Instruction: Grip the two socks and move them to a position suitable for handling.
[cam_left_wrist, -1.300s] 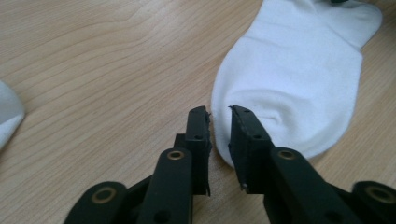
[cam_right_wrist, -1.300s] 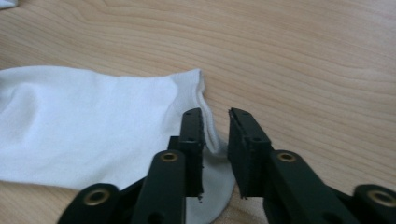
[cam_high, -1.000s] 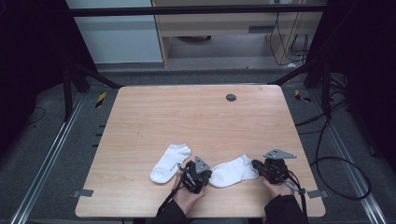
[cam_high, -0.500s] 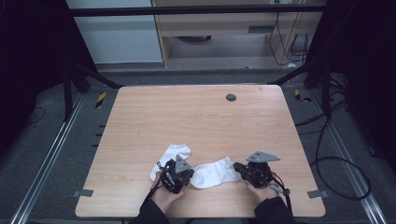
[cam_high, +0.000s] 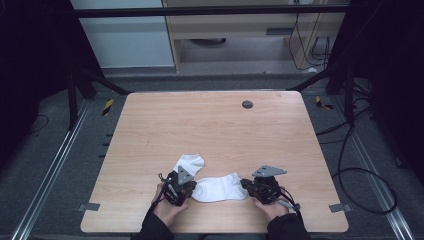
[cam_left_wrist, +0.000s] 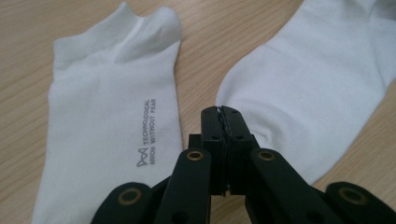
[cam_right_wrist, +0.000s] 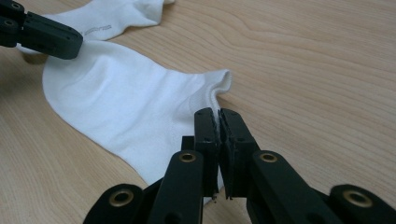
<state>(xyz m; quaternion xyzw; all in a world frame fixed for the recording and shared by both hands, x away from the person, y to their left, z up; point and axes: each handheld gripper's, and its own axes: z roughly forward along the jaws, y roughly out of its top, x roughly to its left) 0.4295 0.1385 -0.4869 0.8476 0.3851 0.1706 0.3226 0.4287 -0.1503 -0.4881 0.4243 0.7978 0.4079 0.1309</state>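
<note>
A white ankle sock lies flat near the table's front edge, stretched between my two grippers. My left gripper is shut on its toe end, jaws pressed together at the fabric's edge. My right gripper is shut on its cuff. A second white sock with small grey printed lettering lies flat just behind the left gripper, close beside the held one. The left gripper's black jaw appears at the far end of the sock in the right gripper view.
The wooden table has a small dark round grommet near its back edge. Grey tape tabs mark the front corners. Cables trail on the floor to the right.
Both grippers have slid to the left along the front of the table, taking the held sock with them until it sits close beside the second sock.
</note>
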